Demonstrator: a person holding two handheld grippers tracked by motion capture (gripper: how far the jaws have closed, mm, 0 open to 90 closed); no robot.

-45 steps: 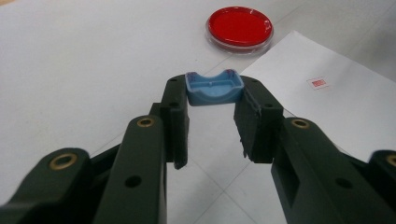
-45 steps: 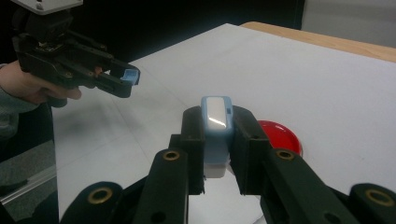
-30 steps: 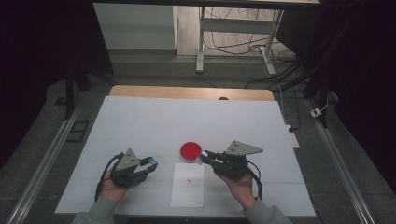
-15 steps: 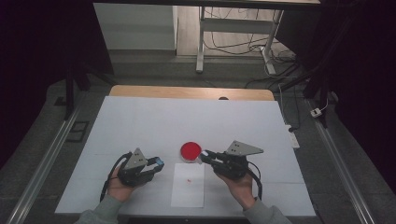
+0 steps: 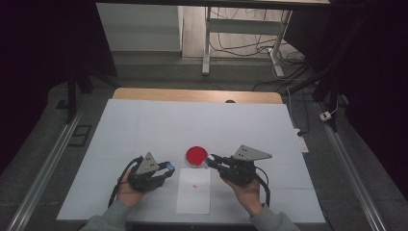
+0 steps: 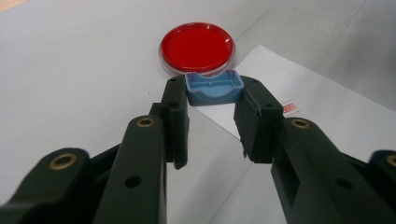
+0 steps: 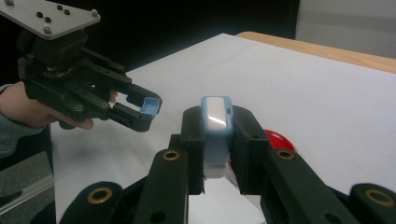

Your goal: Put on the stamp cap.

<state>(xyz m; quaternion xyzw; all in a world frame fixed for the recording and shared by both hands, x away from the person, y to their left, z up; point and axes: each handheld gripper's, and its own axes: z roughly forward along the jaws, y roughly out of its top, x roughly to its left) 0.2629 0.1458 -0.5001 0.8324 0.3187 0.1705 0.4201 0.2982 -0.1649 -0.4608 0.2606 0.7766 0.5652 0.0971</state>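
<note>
Your left gripper (image 5: 166,169) clamps small blue plastic cap (image 6: 213,87); right gripper (image 5: 213,159) clamps blue-white stamp body (image 7: 216,135). Both lower centre. Round red ink pad (image 5: 196,155) between tips, white paper sheet (image 5: 193,197) below. White table (image 5: 144,125) open toward upper frame.

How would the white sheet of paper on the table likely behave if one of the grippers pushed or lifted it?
The sheet of paper lies flat and looks thin, so it would probably slide under a push and droop if lifted by one edge. Nothing weighs it down: the red dish sits just beyond its far edge, so a light nudge may shift it. Flush edges would likely be hard to pinch.
</note>
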